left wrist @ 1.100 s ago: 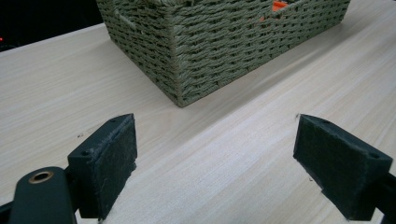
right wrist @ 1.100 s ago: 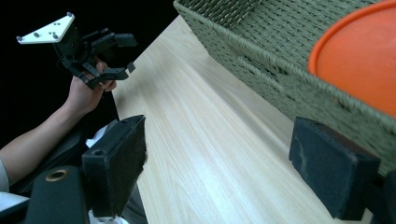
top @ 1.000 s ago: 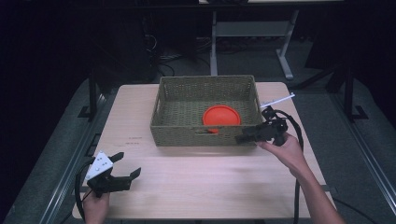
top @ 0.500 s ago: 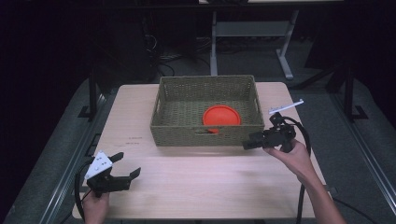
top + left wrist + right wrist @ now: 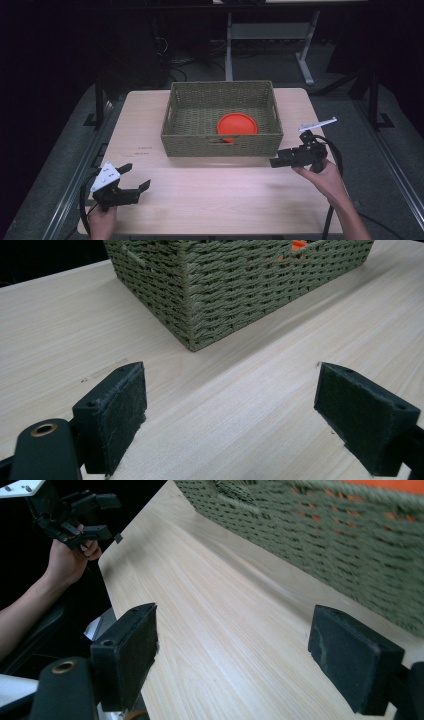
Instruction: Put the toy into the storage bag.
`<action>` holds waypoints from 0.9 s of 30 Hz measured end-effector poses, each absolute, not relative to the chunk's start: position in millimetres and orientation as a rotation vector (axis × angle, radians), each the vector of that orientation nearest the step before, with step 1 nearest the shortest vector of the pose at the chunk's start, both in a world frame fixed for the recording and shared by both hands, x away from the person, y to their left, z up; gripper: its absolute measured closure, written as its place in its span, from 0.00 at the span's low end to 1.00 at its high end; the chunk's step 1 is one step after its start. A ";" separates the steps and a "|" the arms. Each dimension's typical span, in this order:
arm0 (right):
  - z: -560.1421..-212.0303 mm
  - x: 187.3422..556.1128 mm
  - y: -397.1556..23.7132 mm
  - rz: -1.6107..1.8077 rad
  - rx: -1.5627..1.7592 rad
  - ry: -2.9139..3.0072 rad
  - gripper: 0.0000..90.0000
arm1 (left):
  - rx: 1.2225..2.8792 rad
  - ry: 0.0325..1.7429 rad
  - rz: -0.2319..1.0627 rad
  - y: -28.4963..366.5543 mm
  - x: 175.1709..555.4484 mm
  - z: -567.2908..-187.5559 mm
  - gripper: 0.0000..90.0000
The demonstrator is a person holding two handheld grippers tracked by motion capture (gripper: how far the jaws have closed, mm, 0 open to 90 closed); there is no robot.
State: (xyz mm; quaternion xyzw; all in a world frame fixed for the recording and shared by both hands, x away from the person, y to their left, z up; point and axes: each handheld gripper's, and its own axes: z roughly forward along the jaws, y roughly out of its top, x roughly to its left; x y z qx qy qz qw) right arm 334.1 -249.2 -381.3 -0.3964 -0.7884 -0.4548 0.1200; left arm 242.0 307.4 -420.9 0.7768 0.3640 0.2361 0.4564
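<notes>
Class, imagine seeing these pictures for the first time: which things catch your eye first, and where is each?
A green woven basket stands at the middle of the pale wooden table, with a bright orange round lid lying inside it toward the right. The left tool sits open near the table's front left corner; the right tool, also open, hangs by the basket's front right corner.

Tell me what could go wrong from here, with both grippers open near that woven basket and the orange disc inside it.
1. The right gripper hangs open close to the woven basket at its near right corner; a careless swing could knock or shove the basket across the table.
2. The orange disc lies flat on the basket floor against the near wall, so reaching in over that wall may give the jaws a poor hold.
3. The left gripper sits at the table's near left edge; its cable could snag there.
</notes>
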 end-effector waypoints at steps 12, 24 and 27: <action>-403.4 318.5 -272.7 -1.305 -1.232 -2.303 0.22 | 1.914 0.901 0.574 306.4 241.8 -421.8 0.14; -429.6 304.6 -294.4 -1.274 -1.315 -2.266 0.22 | 1.931 0.895 0.578 307.9 242.1 -422.1 0.14; -433.9 300.6 -299.9 -1.279 -1.338 -2.258 0.22 | 1.932 0.894 0.577 307.6 242.2 -422.3 0.14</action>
